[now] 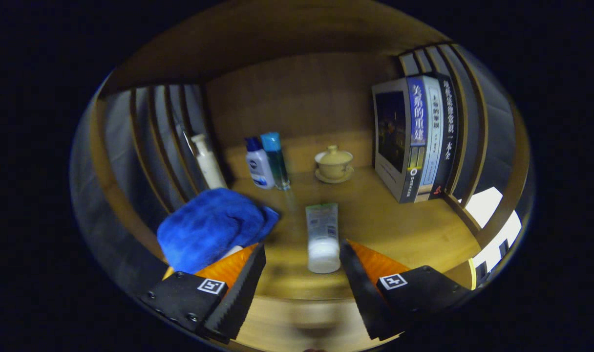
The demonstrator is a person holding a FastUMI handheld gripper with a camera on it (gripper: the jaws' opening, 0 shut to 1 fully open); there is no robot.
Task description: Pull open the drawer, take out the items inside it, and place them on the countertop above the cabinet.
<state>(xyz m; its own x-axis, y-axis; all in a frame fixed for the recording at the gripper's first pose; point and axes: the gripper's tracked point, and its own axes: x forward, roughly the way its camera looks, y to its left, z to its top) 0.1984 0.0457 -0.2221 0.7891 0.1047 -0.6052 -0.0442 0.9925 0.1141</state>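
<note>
A white squeeze tube [322, 237] with a pale cap lies on the wooden countertop [404, 230], its cap end toward me, between the fingertips and a little ahead of them. My gripper [302, 256] stands open, with a gap on both sides of the tube. A crumpled blue cloth [211, 227] rests on the countertop just beyond the left finger [238, 283] and partly covers it. The right finger [363, 283] is apart from the tube.
At the back stand a white pump bottle [208, 164], a small white bottle with a blue cap [259, 164], a slim teal bottle [276, 161] and a lidded cup on a saucer [333, 165]. Upright books [414, 137] stand at the right. Slatted walls close both sides.
</note>
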